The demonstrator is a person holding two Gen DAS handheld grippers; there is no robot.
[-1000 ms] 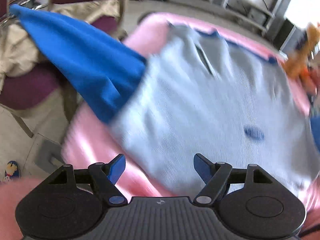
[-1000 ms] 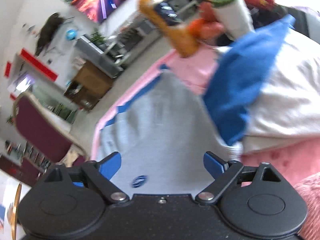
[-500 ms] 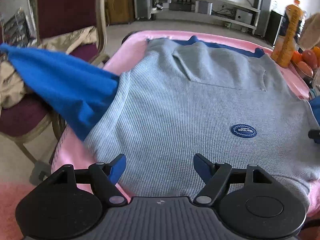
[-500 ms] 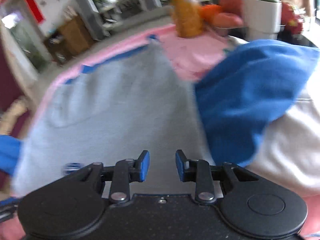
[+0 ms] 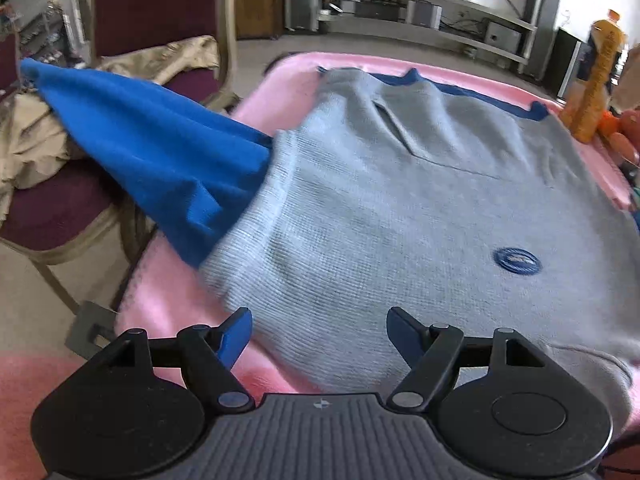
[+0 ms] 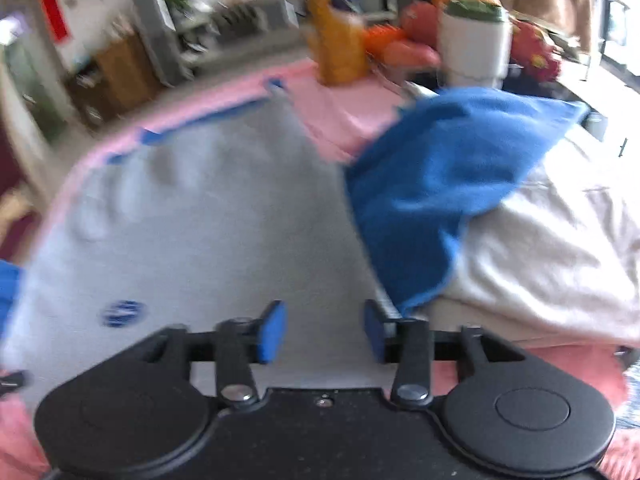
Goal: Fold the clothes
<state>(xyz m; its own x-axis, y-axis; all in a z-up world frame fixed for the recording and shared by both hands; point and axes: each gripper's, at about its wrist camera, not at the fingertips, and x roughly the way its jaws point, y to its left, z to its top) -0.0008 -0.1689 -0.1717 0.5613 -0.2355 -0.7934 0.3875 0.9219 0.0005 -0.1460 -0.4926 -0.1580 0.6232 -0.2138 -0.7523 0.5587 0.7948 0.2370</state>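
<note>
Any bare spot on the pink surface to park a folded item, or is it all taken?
Mostly taken. The grey sweater covers the middle. Bare pink surface shows only as a strip between sweater and near-left edge, under the blue sleeve, plus a patch before the orange bottle. Crowded on the right: white garment, fruit, cup.

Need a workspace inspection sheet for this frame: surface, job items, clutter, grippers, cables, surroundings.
Surface: pink cover, mostly under the garment.
Job's things: grey sweater spread flat, patch up; blue sleeve hangs off the edge toward a chair; other blue sleeve lies on a white cloth.
Clutter: orange bottle, white cup, fruit.
Grippers: left gripper open, empty; right gripper has just been opening, nothing between fingers.
Cables: nothing seen on the surface.
Surroundings: shelving, beige cloth.
</note>
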